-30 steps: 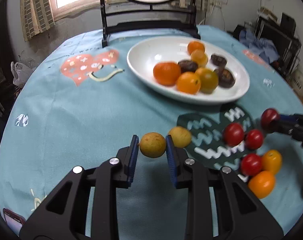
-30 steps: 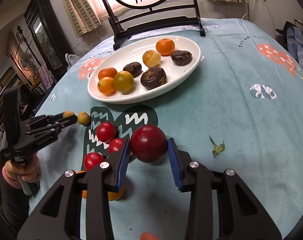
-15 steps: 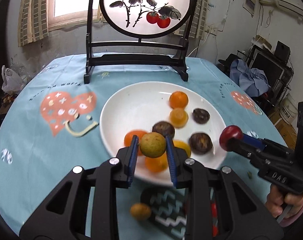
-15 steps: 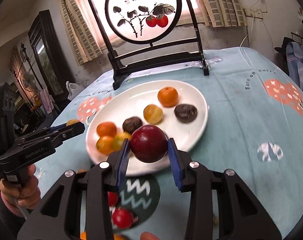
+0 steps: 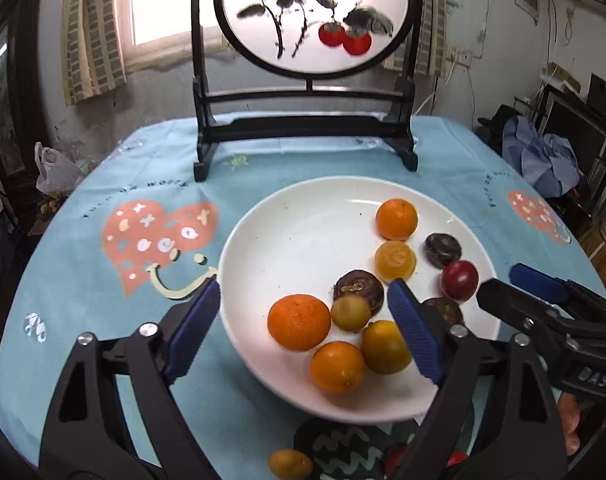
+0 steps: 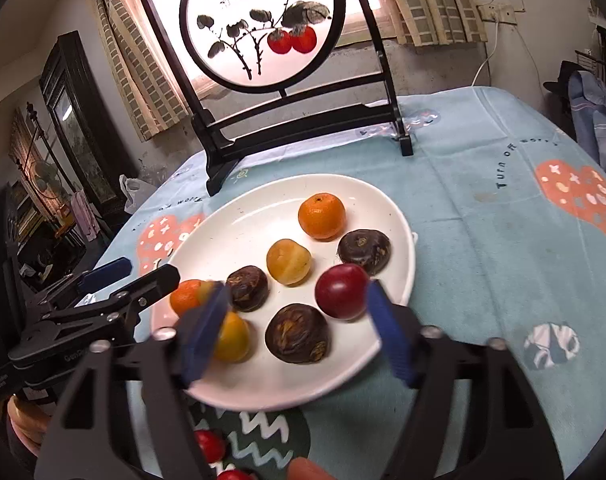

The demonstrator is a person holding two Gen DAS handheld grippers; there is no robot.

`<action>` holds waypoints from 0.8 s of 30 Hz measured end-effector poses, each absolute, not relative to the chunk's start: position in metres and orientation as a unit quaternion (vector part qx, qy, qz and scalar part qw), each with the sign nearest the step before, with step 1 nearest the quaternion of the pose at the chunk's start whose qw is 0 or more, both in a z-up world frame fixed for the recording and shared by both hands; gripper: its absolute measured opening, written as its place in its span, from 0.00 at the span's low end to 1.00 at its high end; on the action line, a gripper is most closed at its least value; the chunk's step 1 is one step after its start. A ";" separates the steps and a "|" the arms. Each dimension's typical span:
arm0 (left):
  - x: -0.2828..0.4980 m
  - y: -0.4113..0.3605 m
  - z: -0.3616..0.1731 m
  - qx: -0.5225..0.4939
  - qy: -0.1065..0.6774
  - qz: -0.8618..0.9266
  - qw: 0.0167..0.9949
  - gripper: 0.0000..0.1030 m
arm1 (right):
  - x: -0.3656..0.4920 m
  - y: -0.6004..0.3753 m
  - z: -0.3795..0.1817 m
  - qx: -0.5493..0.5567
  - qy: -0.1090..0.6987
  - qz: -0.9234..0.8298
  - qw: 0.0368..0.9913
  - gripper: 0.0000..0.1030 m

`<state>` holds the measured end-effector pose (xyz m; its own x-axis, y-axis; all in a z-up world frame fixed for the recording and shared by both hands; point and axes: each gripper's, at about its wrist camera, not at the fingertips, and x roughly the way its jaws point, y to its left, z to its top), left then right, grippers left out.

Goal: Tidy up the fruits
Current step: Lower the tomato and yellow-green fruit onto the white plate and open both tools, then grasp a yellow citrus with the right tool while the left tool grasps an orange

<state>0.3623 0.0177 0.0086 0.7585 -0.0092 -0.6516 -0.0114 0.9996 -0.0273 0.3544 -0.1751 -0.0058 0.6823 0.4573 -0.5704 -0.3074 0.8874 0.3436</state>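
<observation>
Both grippers hang over the white plate point(image 5: 287, 240) with their jaws spread wide and nothing held between them. Between the left gripper point(image 5: 303, 320) jaws lie a large orange mandarin point(image 5: 299, 322) and, beside it toward the right jaw, a small yellow-green fruit point(image 5: 350, 313) that touches a dark brown wrinkled fruit point(image 5: 361, 286) just beyond it. Nearer than these, close to the right jaw's pad, 2 yellow-orange fruits point(image 5: 337, 366) sit side by side by the plate's near rim. Beyond the jaws are a pale orange fruit point(image 5: 395, 257), a second mandarin point(image 5: 396, 219) and another dark fruit point(image 5: 443, 250). The right gripper point(image 6: 299, 322) frames a dark brown fruit point(image 6: 297, 334) low between its jaws, and the red plum point(image 6: 342, 297) rests on the plate just inside its right jaw, apart from the blue pad. In the left wrist view that plum point(image 5: 459, 280) lies just ahead of the other gripper's black tip. Below the plate's near rim, on the blue table point(image 6: 483, 240) cloth, a small yellow fruit point(image 5: 290, 463) and red tomatoes point(image 6: 209, 446) lie by a dark green patch with white zigzags. A round painted screen point(image 6: 263, 24) on a black stand is at the far side of the table.
</observation>
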 end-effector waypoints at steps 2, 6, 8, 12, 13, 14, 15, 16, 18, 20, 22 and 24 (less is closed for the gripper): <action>0.347 0.018 0.016 -0.014 0.341 0.003 0.940 0.93 | 0.337 -0.178 0.001 0.117 0.319 0.217 0.915 0.97; 0.310 0.023 0.020 -0.023 0.332 0.002 0.943 0.96 | 0.305 -0.178 0.004 0.103 0.310 0.204 0.923 0.98; 0.289 0.027 0.012 -0.028 0.328 0.001 0.944 0.97 | 0.290 -0.177 -0.003 0.088 0.315 0.213 0.921 0.98; 0.259 0.038 -0.008 -0.012 0.350 0.027 0.936 0.97 | 0.264 -0.173 -0.023 0.043 0.350 0.238 0.905 0.98; 0.252 0.042 -0.009 -0.014 0.349 0.030 0.937 0.97 | 0.259 -0.173 -0.029 0.040 0.369 0.241 0.897 0.98; 0.245 0.047 -0.010 -0.023 0.347 0.035 0.937 0.97 | 0.255 -0.173 -0.033 0.040 0.385 0.248 0.888 0.98; 0.240 0.052 -0.010 -0.030 0.346 0.037 0.937 0.97 | 0.252 -0.172 -0.036 0.040 0.400 0.256 0.879 0.98; 0.235 0.057 -0.011 -0.040 0.345 0.037 0.937 0.97 | 0.249 -0.172 -0.039 0.045 0.411 0.266 0.871 0.98; 0.227 0.065 -0.016 -0.062 0.349 0.032 0.935 0.97 | 0.242 -0.174 -0.042 0.050 0.417 0.274 0.865 0.98; 0.223 0.069 -0.022 -0.072 0.360 0.027 0.930 0.97 | 0.239 -0.175 -0.043 0.051 0.421 0.278 0.862 0.94; 0.221 0.070 -0.026 -0.075 0.366 0.025 0.927 0.97 | 0.234 -0.174 -0.045 0.050 0.424 0.282 0.859 0.80; 0.220 0.070 -0.025 -0.078 0.365 0.022 0.928 0.97 | 0.232 -0.173 -0.047 0.046 0.427 0.286 0.857 0.75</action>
<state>0.2199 0.0698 -0.0251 0.7332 -0.0158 -0.6798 -0.0987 0.9867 -0.1293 0.2321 -0.1725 -0.0469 0.4722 0.5286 -0.7054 -0.4503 0.8326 0.3225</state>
